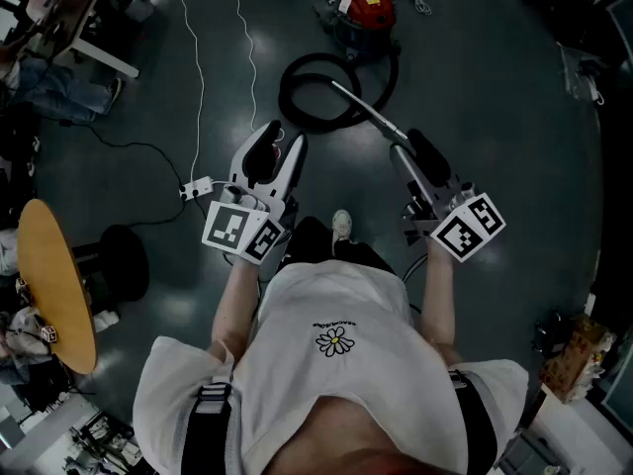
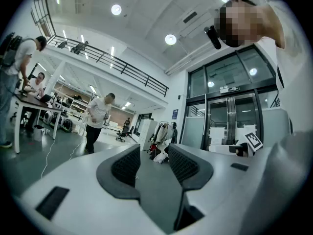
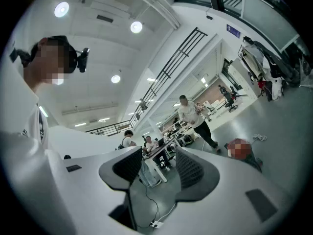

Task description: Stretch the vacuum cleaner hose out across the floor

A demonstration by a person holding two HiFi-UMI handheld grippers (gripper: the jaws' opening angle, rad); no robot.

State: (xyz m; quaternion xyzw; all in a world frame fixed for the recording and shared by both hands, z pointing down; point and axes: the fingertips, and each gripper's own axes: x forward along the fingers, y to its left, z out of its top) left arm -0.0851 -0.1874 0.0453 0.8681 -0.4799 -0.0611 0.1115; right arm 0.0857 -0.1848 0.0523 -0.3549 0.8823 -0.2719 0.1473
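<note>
The red vacuum cleaner (image 1: 366,13) stands on the dark floor at the far middle. Its black hose (image 1: 315,95) lies coiled in a loop just in front of it. A metal wand (image 1: 371,112) runs from the loop toward my right side. My left gripper (image 1: 277,146) is held above the floor on the near side of the loop, jaws apart and empty. My right gripper (image 1: 413,148) hovers by the wand's near end, also apart and empty. In the left gripper view, the left gripper (image 2: 152,158) faces across the hall. The right gripper (image 3: 159,165) points at a desk.
A white power strip (image 1: 195,188) with white cables (image 1: 201,67) lies left of my left gripper. A round wooden table (image 1: 54,285) and a black stool (image 1: 124,260) stand at the left. People work at a desk (image 1: 94,52) at the far left. A cardboard box (image 1: 574,354) sits near right.
</note>
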